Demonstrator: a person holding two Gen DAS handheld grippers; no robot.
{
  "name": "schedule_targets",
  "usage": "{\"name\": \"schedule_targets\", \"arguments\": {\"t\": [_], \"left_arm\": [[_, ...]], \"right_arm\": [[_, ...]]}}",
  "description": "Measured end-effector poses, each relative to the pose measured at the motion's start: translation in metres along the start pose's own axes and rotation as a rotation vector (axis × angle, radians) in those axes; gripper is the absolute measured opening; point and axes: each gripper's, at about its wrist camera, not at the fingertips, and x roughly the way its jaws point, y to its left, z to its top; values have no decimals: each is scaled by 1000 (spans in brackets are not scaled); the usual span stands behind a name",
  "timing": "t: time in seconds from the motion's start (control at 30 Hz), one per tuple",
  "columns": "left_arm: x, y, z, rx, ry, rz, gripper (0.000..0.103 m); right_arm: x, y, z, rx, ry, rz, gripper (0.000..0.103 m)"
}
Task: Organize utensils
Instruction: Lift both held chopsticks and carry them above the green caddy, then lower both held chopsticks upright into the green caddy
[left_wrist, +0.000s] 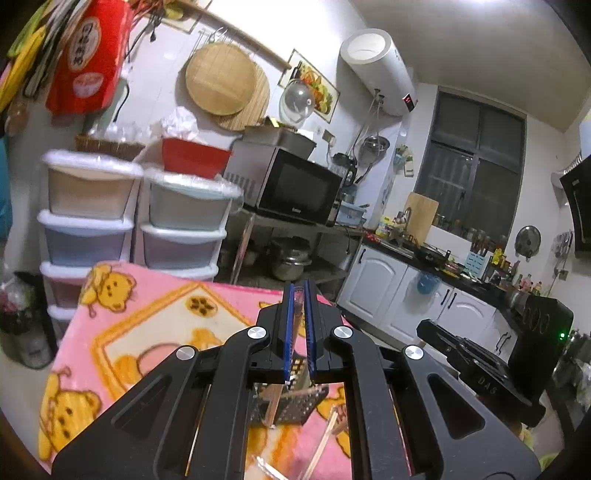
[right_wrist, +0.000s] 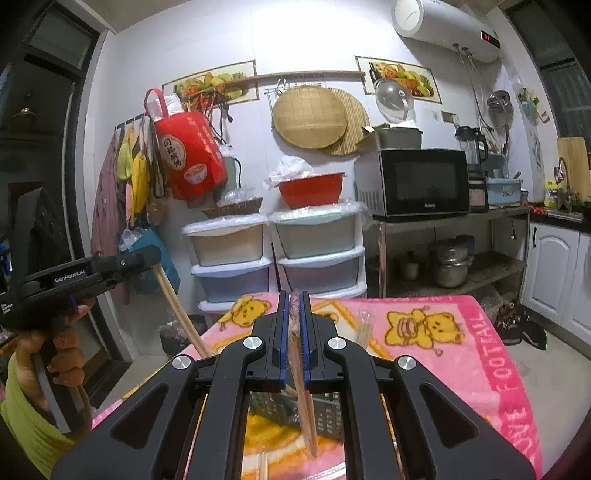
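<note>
Left jaws: the left gripper had its blue pads clamped together on wrapped chopsticks; in the right wrist view the same gripper showed at 9 o'clock with the pale sticks slanting down out of it toward 5 o'clock.
Right jaws: the right gripper was clamped on a pair of chopsticks in a clear wrapper, which ran from the pad tips down toward 6 o'clock and hung free above the basket.
Left hand: a hand with a yellow-green sleeve gripped the left gripper's handle at 8 o'clock of the right wrist view.
Basket: a dark perforated utensil basket lay on the blanket below the left jaws, at 6 o'clock, with sticks poking from it; in the right wrist view it sat just under the held pair.
Loose chopsticks: more wrapped pairs lay on the blanket beside the basket, toward 5 o'clock.
Desk: the desk was covered by a pink bear-print blanket, which carried the basket and the loose pairs.
Background: stacked plastic drawers stood past the far edge at 12 o'clock, a microwave at 2 o'clock.
</note>
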Motion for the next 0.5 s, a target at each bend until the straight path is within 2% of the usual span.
{"name": "schedule_targets", "arguments": {"t": [0.27, 0.5], "left_arm": [[6, -3, 19, 23, -27, 29, 3], [13, -8, 36, 66, -70, 86, 3]], "right_arm": [[7, 6, 17, -15, -31, 9, 6], [24, 16, 35, -47, -38, 18, 6]]}}
